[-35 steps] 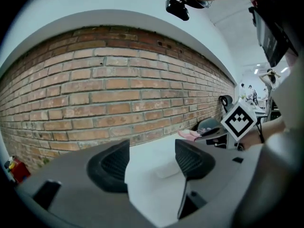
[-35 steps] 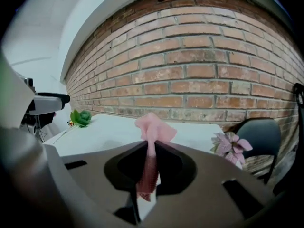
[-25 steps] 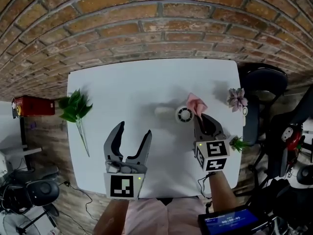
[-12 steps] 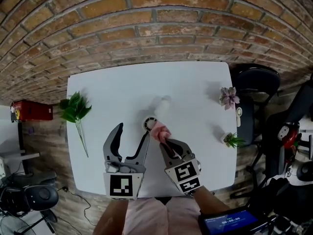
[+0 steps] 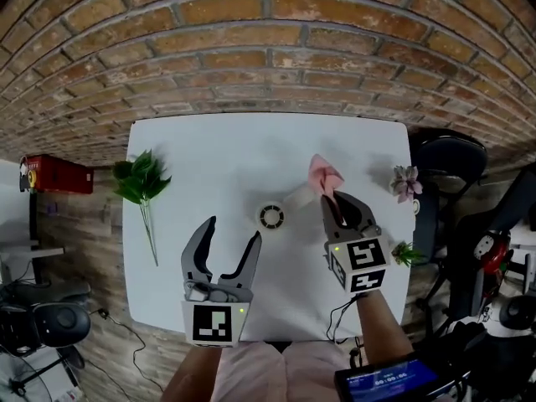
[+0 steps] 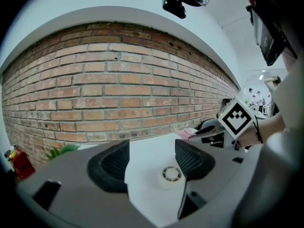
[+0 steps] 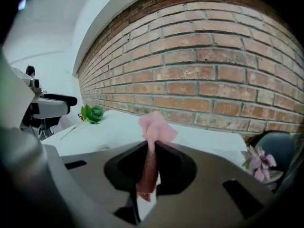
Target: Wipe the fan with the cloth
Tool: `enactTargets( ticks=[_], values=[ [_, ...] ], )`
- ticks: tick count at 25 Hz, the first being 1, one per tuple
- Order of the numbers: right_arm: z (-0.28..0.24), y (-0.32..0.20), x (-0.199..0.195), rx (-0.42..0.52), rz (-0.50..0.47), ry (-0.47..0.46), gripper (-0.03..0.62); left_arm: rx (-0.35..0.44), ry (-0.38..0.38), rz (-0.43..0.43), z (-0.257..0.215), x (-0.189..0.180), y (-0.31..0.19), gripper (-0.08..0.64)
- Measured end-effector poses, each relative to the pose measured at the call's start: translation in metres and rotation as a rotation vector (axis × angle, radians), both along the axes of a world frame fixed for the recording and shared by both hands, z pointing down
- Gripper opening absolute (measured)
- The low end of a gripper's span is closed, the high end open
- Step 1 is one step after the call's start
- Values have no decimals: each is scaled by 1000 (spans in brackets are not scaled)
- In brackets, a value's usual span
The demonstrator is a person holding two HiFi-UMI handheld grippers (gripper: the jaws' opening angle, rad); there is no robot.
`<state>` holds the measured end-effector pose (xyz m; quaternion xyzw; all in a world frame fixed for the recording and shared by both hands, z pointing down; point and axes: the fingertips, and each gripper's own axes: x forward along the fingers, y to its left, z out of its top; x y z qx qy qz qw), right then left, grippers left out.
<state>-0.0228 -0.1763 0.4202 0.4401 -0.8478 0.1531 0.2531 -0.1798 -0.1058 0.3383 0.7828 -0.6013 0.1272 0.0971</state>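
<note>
A small round white fan (image 5: pixel 270 217) lies near the middle of the white table (image 5: pixel 209 149). My left gripper (image 5: pixel 232 231) stands open just short of it, with nothing between its fingers. In the left gripper view the fan (image 6: pixel 171 174) shows low between the open jaws of my left gripper (image 6: pixel 152 163). To the fan's right, my right gripper (image 5: pixel 333 198) is shut on a pink cloth (image 5: pixel 323 176), which sticks up past its tips, clear of the fan. In the right gripper view the cloth (image 7: pixel 156 127) is pinched between the jaws of my right gripper (image 7: pixel 151 160).
A green leafy sprig (image 5: pixel 141 182) lies at the table's left edge. A purple flower (image 5: pixel 406 181) and a small green plant (image 5: pixel 408 254) sit at the right edge, next to a black chair (image 5: pixel 448 153). A brick wall rises behind the table.
The right gripper swept left with the cloth to the fan beside the left gripper, then swung back right and off it. The fan now lies further left on the table. The left gripper has stayed put.
</note>
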Motion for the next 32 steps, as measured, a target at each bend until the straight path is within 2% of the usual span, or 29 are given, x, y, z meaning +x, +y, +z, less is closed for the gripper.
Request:
enactTargets(
  ticks=[7, 13, 18, 23, 26, 32],
  values=[
    [28, -49, -14, -10, -51, 79, 40, -50, 12, -58, 20, -26, 1, 304],
    [51, -48, -34, -54, -180, 134, 40, -66, 17, -95, 29, -41, 1, 304],
    [62, -25, -36, -145, -279, 146, 40, -72, 15, -98, 29, -39, 2, 304],
    [62, 15, -27, -194, -268, 117, 40, -71, 13, -85, 28, -27, 6, 304],
    [61, 42, -27, -213, -251, 102, 39, -99, 22, -44, 34, -15, 9, 307],
    [57, 82, -40, -237, -248, 46, 40, -123, 20, 3, 37, 6, 10, 313]
  ],
)
